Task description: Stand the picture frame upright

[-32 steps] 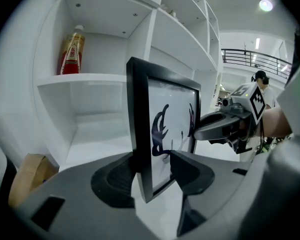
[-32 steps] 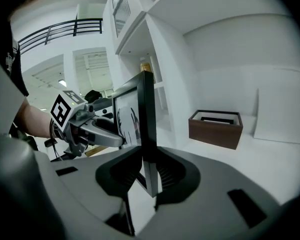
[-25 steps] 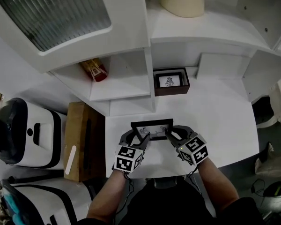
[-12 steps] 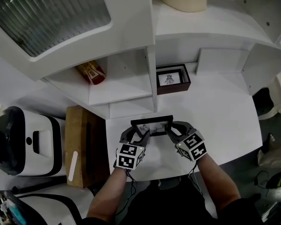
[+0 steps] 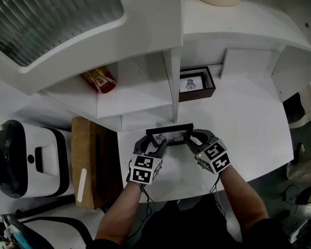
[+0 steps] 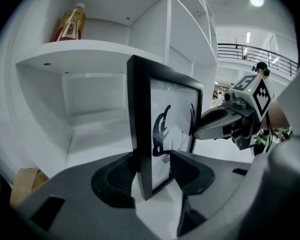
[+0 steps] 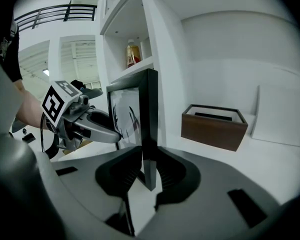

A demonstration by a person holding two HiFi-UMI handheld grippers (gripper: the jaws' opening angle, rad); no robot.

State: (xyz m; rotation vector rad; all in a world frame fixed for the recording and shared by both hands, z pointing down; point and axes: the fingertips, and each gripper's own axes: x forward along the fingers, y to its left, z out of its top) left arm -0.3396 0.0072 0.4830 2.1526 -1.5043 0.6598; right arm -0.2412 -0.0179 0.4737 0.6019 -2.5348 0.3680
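Over the counter (image 5: 249,123), my left claw (image 5: 157,143) and right claw (image 5: 192,138) clamp the picture frame (image 5: 170,133), now tipped steeper, almost ready to stand.

This looks like a big test hall. White shelves (image 5: 135,95) rise beside a white counter (image 5: 243,123). A balcony railing (image 6: 270,56) runs far behind.

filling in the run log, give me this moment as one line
left gripper: shut on picture frame | right gripper: shut on picture frame | frame: upright
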